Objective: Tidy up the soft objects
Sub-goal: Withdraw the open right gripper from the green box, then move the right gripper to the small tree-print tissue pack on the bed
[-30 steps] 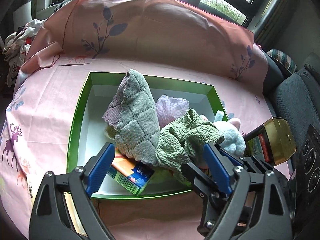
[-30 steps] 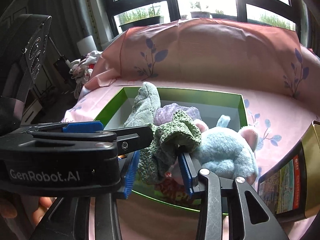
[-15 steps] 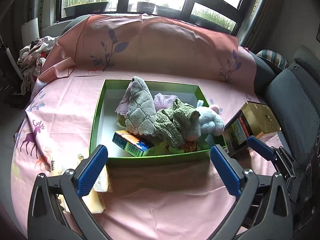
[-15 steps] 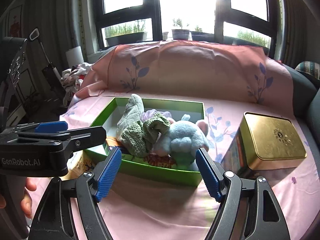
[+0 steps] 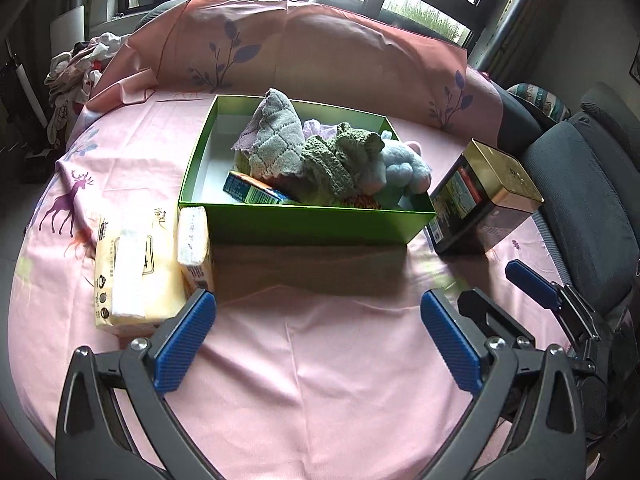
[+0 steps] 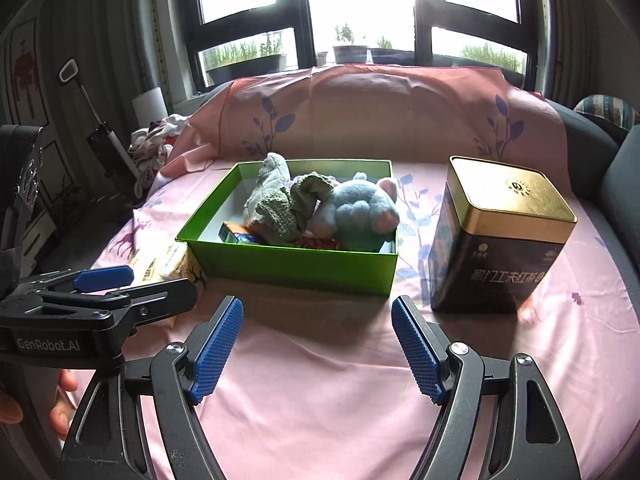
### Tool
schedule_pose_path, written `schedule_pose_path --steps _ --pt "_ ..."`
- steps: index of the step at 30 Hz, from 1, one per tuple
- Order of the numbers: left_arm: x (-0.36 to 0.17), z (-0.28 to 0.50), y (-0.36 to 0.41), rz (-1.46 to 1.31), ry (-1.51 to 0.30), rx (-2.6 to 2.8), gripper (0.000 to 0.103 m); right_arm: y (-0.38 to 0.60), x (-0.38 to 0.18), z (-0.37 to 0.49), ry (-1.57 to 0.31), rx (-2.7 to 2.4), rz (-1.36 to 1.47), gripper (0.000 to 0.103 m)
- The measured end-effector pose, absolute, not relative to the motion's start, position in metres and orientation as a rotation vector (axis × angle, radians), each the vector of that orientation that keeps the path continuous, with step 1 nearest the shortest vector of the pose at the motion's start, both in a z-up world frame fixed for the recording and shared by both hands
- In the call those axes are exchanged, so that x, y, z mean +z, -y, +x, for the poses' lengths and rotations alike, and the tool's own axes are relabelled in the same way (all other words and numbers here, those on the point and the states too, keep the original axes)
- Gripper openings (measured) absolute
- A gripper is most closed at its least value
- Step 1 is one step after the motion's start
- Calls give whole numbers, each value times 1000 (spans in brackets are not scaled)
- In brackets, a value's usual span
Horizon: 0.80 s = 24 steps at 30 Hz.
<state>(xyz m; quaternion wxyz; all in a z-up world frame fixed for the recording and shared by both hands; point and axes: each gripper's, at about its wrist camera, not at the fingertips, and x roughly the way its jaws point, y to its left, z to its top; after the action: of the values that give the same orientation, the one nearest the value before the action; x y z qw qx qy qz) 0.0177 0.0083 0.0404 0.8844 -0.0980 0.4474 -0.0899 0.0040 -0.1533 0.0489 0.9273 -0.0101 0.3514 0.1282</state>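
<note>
A green box (image 5: 304,222) (image 6: 292,266) sits on the pink table. In it lie a grey quilted cloth (image 5: 276,140) (image 6: 268,184), a green knitted cloth (image 5: 340,160) (image 6: 288,208), a pale blue plush toy (image 5: 404,164) (image 6: 356,210) and a small orange and blue carton (image 5: 250,192) (image 6: 236,236). My left gripper (image 5: 316,344) is open and empty, well in front of the box. My right gripper (image 6: 318,346) is open and empty, also in front of the box.
A dark tin with a gold lid (image 5: 484,204) (image 6: 500,240) stands right of the box. Two tissue packs (image 5: 132,268) (image 5: 194,240) lie left of the box's front corner. A grey seat (image 5: 588,200) lies to the right. The left gripper's body (image 6: 92,304) shows at the right wrist view's left.
Both grippers have pulled back from the box and opened wide. The right gripper let go of the green knitted cloth, which now lies in the box.
</note>
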Motion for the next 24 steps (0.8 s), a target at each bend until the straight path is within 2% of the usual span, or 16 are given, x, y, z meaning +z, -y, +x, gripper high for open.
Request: schedule_pose_path --steps 24 --pt "28 -16 -28 -257 -924 -181 102 159 43 -19 -739 239 -4 77"
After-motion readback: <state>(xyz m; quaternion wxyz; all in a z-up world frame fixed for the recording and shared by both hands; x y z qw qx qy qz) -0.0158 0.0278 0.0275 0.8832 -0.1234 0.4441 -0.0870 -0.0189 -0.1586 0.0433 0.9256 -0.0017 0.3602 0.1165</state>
